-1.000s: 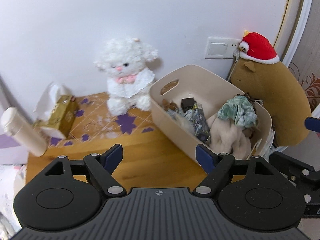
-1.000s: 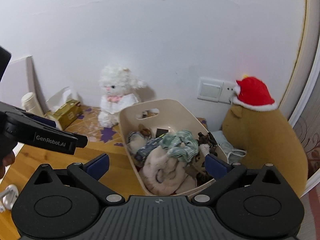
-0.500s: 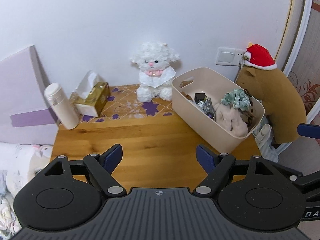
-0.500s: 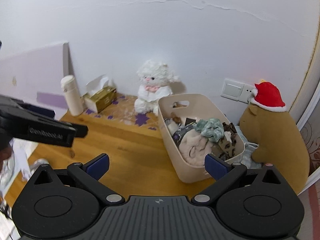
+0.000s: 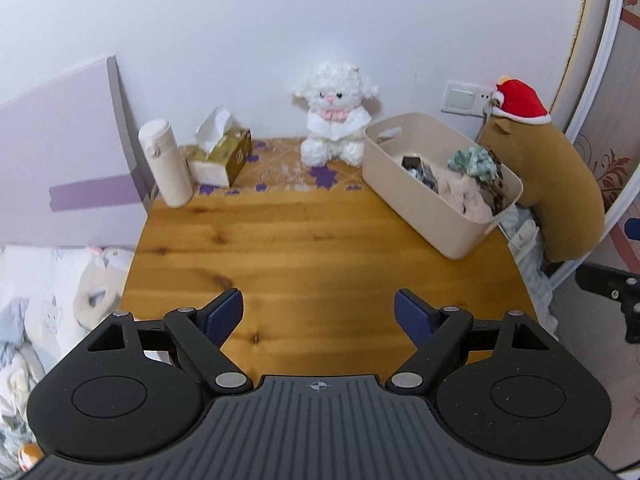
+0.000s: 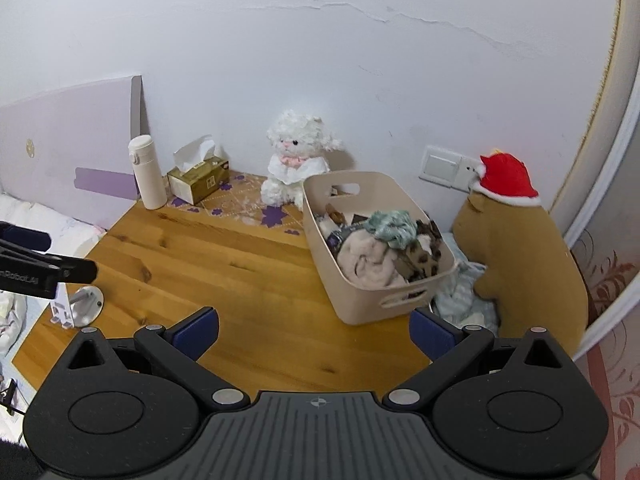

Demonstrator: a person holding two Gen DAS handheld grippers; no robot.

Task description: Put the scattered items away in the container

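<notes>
- The wooden bench [image 5: 304,248], warm orange pine boards, fills the middle of both views; a strip of purple-flowered mat [image 5: 280,172] lies along its far edge against the white wall.
- The brown capybara plush with a red Santa hat [image 6: 520,248] leans at the bench's right end, just beside the container.
- The beige plastic container with cut-out handles [image 6: 348,276] stands at the far right of the bench, heaped with a cream fleece bundle [image 6: 364,268], a green-white scrunched cloth [image 6: 392,228] and a leopard-print piece [image 6: 424,260].
- The left tongs [image 5: 319,312] hang above the near bench edge, blue pads spread wide, gripping nothing and touching nothing.
- The right tongs [image 6: 314,330] are likewise spread wide and empty, above the bench short of the container's near wall.
- The white fluffy lamb plush [image 5: 336,112] sits against the wall, left of the container.
- The cream cylindrical flask [image 5: 165,162] stands upright at the far left corner, touching or nearly touching the gold tissue box [image 5: 224,156].
- A small round metal stand [image 6: 82,304] rests at the bench's left edge.
</notes>
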